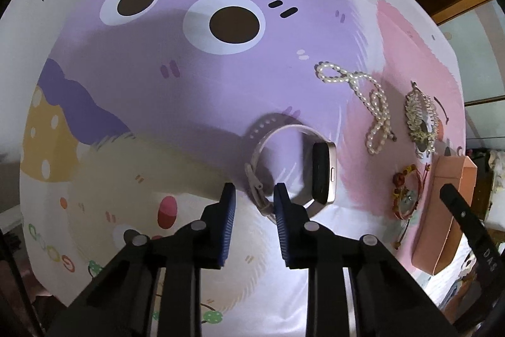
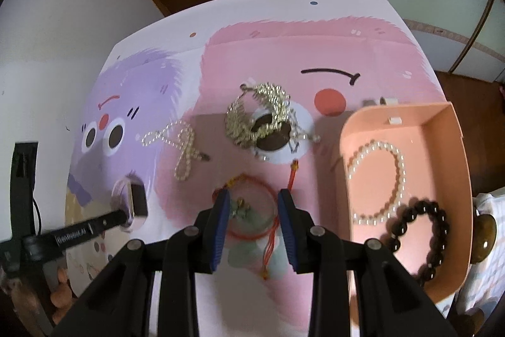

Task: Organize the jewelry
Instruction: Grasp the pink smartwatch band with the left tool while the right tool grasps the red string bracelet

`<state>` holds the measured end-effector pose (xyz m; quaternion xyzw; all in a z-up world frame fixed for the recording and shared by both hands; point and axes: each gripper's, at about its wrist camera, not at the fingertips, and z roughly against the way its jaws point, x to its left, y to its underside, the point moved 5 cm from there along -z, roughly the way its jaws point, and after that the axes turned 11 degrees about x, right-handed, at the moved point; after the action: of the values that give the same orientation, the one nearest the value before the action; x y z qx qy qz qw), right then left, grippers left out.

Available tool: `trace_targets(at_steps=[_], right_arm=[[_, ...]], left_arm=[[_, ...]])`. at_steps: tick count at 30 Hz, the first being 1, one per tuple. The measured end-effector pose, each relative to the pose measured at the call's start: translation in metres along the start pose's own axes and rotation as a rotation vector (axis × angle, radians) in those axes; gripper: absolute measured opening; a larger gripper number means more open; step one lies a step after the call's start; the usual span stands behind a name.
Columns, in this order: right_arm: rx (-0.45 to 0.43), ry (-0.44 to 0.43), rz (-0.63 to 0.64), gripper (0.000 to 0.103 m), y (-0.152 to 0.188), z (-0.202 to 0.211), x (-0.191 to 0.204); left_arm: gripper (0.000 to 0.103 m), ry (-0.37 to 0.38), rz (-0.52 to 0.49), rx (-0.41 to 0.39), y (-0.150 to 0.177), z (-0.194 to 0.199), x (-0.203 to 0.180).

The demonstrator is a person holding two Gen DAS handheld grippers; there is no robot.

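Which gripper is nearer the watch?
Left. The left gripper, open, straddles the strap of the watch; the right gripper hovers open above the red bracelet.

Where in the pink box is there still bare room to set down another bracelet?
In the pink box, the far end beyond the clear bead bracelet is bare. The near end is crowded: the dark bead bracelet lies there, touching the clear one.

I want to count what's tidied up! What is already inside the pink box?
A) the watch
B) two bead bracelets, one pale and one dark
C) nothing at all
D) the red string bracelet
B: in the right wrist view the pink box holds a pale bead bracelet and a dark bead bracelet, while the watch and the red string bracelet lie outside it on the cloth.
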<state>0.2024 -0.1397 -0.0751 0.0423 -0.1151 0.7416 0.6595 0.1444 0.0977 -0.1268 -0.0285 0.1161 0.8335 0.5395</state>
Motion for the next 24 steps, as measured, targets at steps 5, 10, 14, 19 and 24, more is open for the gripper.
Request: trace_targets(at_steps=[5,10,14,19,24], right_arm=[[0.055,0.015,0.02,0.031,-0.008,-0.012,0.0],[0.109,0.028,0.062,0.031,-0.01,-0.022,0.005],[0.142,0.027,0.071,0.031,-0.012,-0.028,0.002],[0.166,0.043,0.064,0.031,-0.019,-0.034,-0.006],[0.194,0.074,0.092,0.024,-0.02,-0.045,-0.002]], left_arm=[[0.023,-0.053,-0.02,0.01,-0.004,-0.002,-0.007],[0.023,-0.105,-0.056,0.019,-0.009,-0.007,-0.02],[0.023,-0.123,-0.059,0.033,-0.012,-0.008,-0.023],[0.023,-0.126,-0.052,0.044,-0.017,-0.011,-0.029],[0.024,-0.137,-0.057,0.046,-0.02,-0.012,-0.034]])
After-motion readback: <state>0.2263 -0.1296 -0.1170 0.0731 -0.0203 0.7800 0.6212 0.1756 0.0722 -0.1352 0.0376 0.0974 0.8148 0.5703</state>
